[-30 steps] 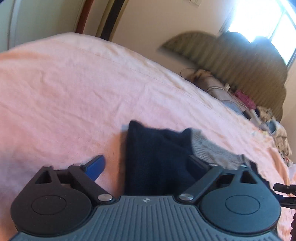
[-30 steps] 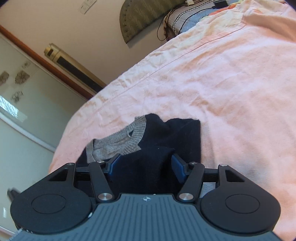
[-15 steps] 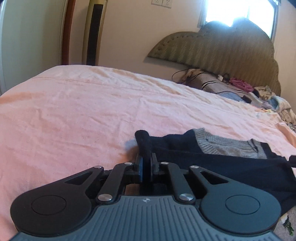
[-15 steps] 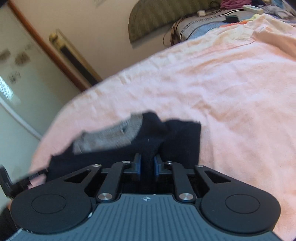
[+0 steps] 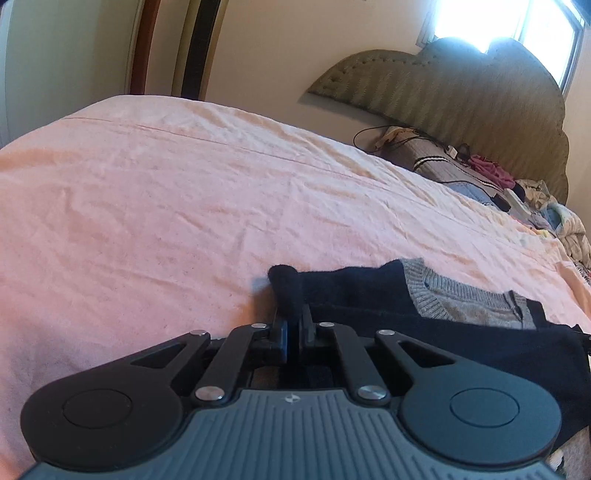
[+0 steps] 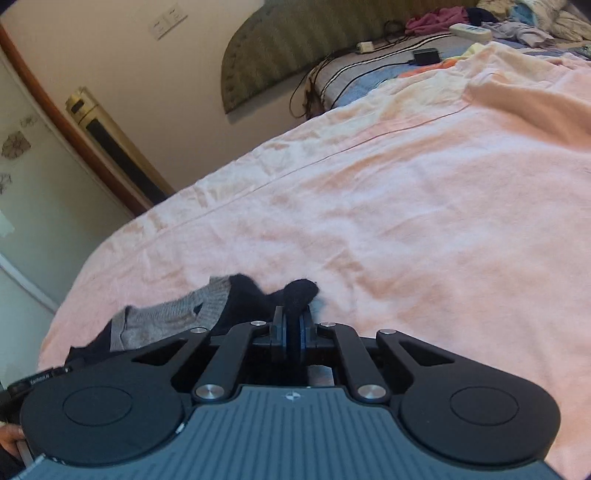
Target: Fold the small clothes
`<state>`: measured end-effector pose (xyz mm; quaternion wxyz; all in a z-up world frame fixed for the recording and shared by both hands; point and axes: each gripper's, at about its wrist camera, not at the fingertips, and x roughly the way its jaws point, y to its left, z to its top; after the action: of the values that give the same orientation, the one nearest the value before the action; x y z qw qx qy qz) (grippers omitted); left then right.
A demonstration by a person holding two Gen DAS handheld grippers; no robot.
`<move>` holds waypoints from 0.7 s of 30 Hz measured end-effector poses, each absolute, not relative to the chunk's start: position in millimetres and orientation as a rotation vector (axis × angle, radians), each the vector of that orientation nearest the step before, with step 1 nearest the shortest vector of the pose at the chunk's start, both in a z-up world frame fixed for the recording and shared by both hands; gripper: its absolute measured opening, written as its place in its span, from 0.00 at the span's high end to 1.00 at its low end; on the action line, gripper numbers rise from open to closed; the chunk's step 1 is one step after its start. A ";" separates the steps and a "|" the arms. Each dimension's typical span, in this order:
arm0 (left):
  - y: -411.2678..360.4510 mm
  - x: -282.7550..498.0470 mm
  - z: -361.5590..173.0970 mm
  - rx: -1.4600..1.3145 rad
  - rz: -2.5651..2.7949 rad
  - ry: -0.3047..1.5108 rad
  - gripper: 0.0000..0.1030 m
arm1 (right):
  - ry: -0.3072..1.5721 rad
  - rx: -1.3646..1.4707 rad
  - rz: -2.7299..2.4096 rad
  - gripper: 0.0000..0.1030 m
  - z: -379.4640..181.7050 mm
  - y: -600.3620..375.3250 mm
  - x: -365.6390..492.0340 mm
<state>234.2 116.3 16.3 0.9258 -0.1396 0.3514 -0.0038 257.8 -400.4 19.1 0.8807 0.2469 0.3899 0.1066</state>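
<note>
- The left tool is pinching a corner of the dark navy sweater; its two fingers are closed down to a thin gap filled with dark knit, and a nub of cloth is poking out beyond the tips
- The right tool is gripping the opposite corner of the same sweater in the same way, its blue-padded fingers pressing a wad of navy fabric between them
- The sweater is lying stretched between the two tools near the edge of the bed, over the pink sheet; its grey ribbed collar is showing on top, to the right of the left tool and to the left of the right one
- Part of the navy cloth is sagging past the right side of the left tool's body in the left wrist view
- The pink sheet is lying wrinkled across the bed, with a stitched seam running across it
- At the far end a green padded headboard is standing against the wall, under a bright window
- A striped pillow with cables and a charger on it, and a heap of other clothes, are sitting at the head of the bed, well apart from the sweater
</note>
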 end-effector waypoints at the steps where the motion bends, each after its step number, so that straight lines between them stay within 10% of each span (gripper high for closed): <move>1: 115.7 232.3 15.1 -0.282 -0.011 0.709 0.96 | 0.836 0.524 0.212 0.92 9.3 -402.9 257.5; 12: 76.6 200.3 56.7 -0.119 -0.027 0.541 0.89 | 0.690 0.506 0.295 0.70 60.1 -372.9 229.8; 16: 34.0 223.7 36.5 -0.055 -0.116 0.680 0.74 | 0.768 0.324 0.394 0.40 52.4 -306.6 243.5; 21: 44.5 220.0 13.7 -0.011 -0.117 0.643 0.73 | 0.665 0.051 0.312 0.49 16.0 -294.5 229.4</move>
<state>220.0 44.5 13.7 0.9470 -0.0056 0.3159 -0.0574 229.4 -294.5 16.0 0.9330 0.0249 0.3251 0.1527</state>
